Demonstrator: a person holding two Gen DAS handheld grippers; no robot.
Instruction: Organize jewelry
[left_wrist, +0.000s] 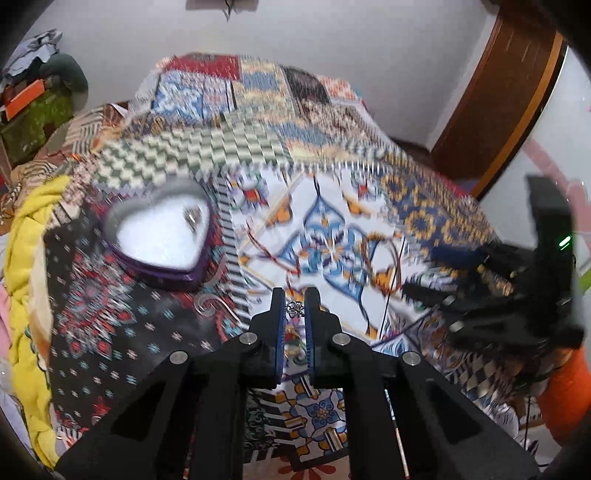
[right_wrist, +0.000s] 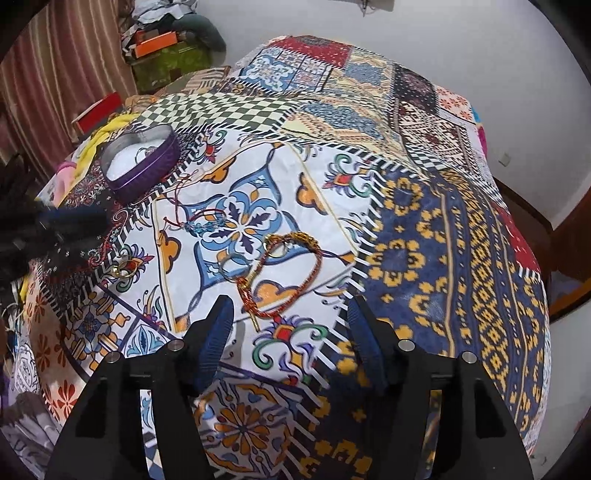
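- On the patchwork bedspread (right_wrist: 424, 229) sits a purple heart-shaped tin (right_wrist: 142, 168), lid off, its white lining showing with what looks like one small piece already inside, so I judge the sorting begun but far from finished
- Between its nearly shut fingers, the left hand-held gripper (left_wrist: 294, 309) pinches a small silver filigree piece (left_wrist: 294, 308), likely an earring or ring; it hangs above the bedspread, near the tin but not over it
- Over the loose pieces hovers the right hand-held gripper (right_wrist: 290, 314), fingers spread wide and gripping nothing
- Left to gather, as far as the right wrist view shows: a red-and-gold cord bracelet (right_wrist: 284, 273) looped just ahead of the right fingers, a gold chain (right_wrist: 303, 236) touching its far end, a plain ring (right_wrist: 234, 262) beside it, a blue beaded bracelet on red string (right_wrist: 201, 223) nearer the tin, and a small gold pair of hoops (right_wrist: 123, 271) off to the left
- Most of the jewelry lies outside the tin, so the bulk of the work remains
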